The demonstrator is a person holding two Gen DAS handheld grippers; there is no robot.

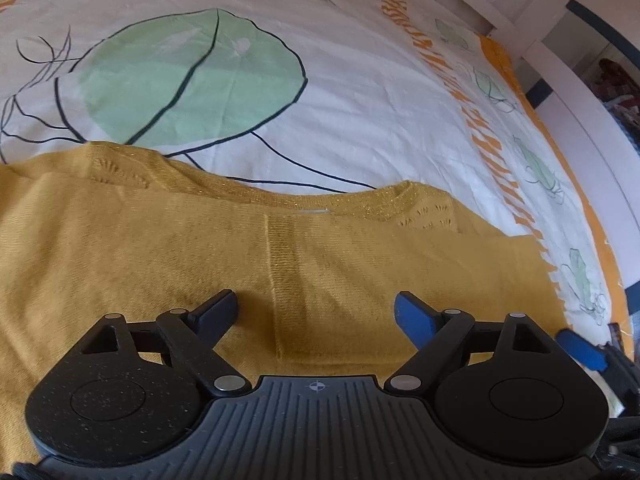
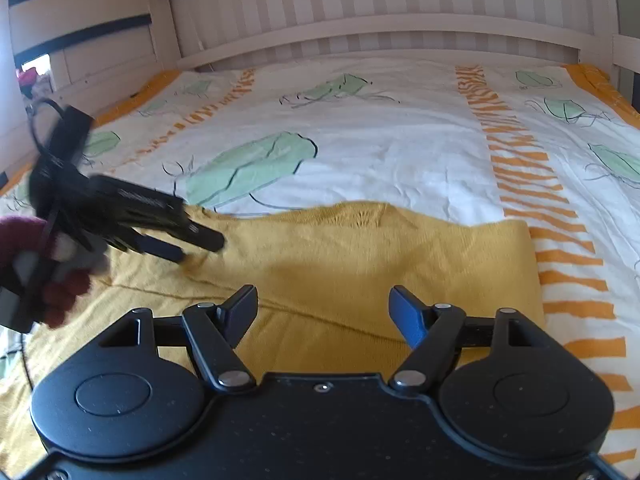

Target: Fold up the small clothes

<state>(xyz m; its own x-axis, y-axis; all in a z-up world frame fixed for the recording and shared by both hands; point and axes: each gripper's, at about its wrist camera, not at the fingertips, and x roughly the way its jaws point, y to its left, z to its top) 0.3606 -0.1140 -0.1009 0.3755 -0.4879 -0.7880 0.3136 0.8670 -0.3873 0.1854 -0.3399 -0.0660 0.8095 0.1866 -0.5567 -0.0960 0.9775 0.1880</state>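
Note:
A mustard-yellow knit sweater [image 1: 280, 248] lies flat on the bed, neckline away from me, with a seam running down its middle. My left gripper [image 1: 316, 312] is open and empty, hovering just above the sweater's middle. In the right wrist view the same sweater [image 2: 380, 256] fills the lower centre. My right gripper [image 2: 323, 312] is open and empty above the sweater's right part. The left gripper also shows in the right wrist view [image 2: 200, 242], blurred, fingers over the sweater's left side. A blue finger of the right gripper shows at the left wrist view's right edge [image 1: 580, 346].
The bed cover [image 2: 400, 152] is white with green leaf prints and orange striped bands. A white slatted headboard [image 2: 380, 36] stands at the far end. A white bed rail [image 1: 560, 52] runs along the right side in the left wrist view.

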